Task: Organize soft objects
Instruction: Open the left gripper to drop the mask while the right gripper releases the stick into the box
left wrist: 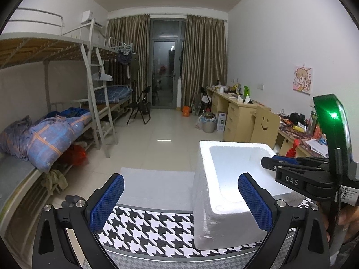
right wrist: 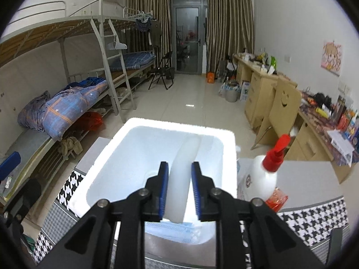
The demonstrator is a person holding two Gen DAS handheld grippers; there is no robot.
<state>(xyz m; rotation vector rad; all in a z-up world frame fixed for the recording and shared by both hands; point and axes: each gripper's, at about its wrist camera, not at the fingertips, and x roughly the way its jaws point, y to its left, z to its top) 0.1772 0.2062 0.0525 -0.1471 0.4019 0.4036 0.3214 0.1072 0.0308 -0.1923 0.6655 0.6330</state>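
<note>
A white foam box (left wrist: 224, 190) stands open on the houndstooth-patterned table (left wrist: 152, 231). My left gripper (left wrist: 181, 201) is open and empty, low over the table just left of the box. My right gripper (right wrist: 179, 190) is shut on a white soft foam strip (right wrist: 182, 170) and holds it over the inside of the box (right wrist: 134, 157). The right gripper also shows at the right edge of the left wrist view (left wrist: 300, 174). A pale blue soft pack (right wrist: 177, 231) lies at the near end of the box, below the right gripper.
A white spray bottle with a red nozzle (right wrist: 262, 174) stands right of the box, with a red packet (right wrist: 276, 199) at its base. A white foam sheet (left wrist: 157, 186) lies left of the box. Bunk beds line the left wall, desks the right.
</note>
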